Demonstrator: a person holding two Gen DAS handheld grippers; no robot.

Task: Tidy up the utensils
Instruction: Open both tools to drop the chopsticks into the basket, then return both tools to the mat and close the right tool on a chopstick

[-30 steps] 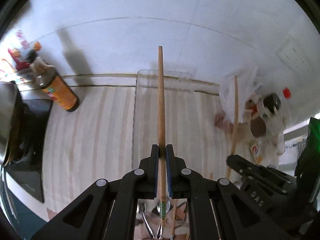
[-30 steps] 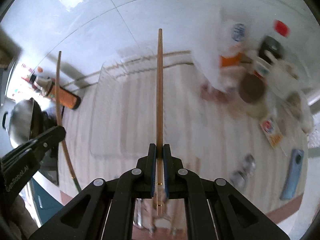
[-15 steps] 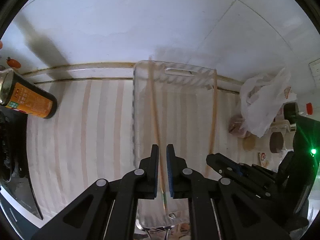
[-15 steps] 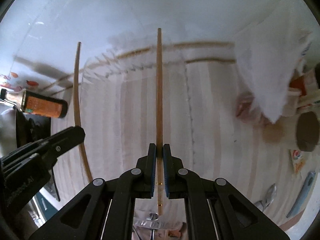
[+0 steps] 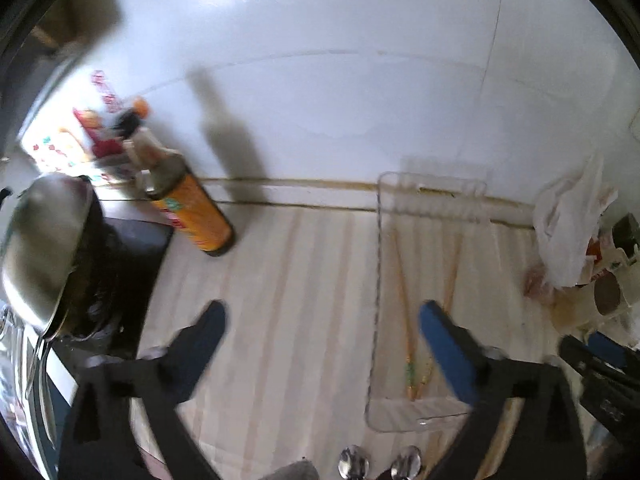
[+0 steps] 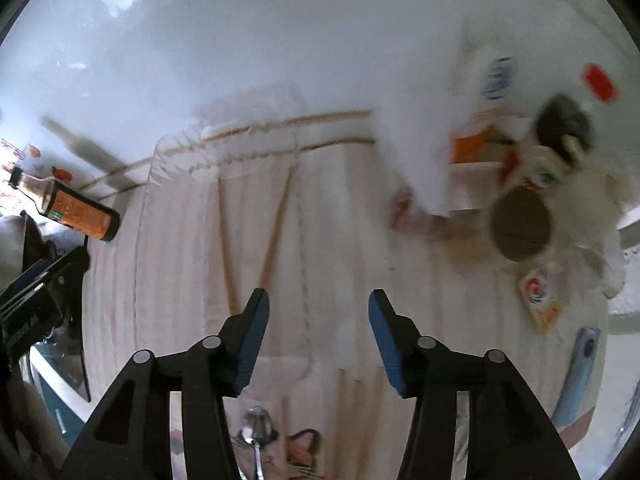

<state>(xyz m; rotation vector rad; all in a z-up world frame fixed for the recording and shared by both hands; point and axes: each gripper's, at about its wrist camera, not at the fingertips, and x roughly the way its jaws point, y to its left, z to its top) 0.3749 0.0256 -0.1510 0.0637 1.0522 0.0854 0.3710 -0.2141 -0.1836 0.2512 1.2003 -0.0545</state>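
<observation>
White tiles back my striped counter; both chopsticks point(image 5: 404, 292) lie crossed in the clear tray point(image 5: 378, 280) at one o'clock, released, so left gripper point(image 5: 320, 320) and right gripper point(image 6: 316, 300) have just sprung wide, empty.

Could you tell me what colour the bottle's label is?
Orange, on the bottle; clearest in the left wrist view.

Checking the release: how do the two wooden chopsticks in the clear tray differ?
The left wooden chopstick bears a green band near its near end; the right wooden chopstick shows none clearly. Left leans left going away, right leans right, forming a V. Both lie free in the clear plastic tray, near ends together.
</observation>
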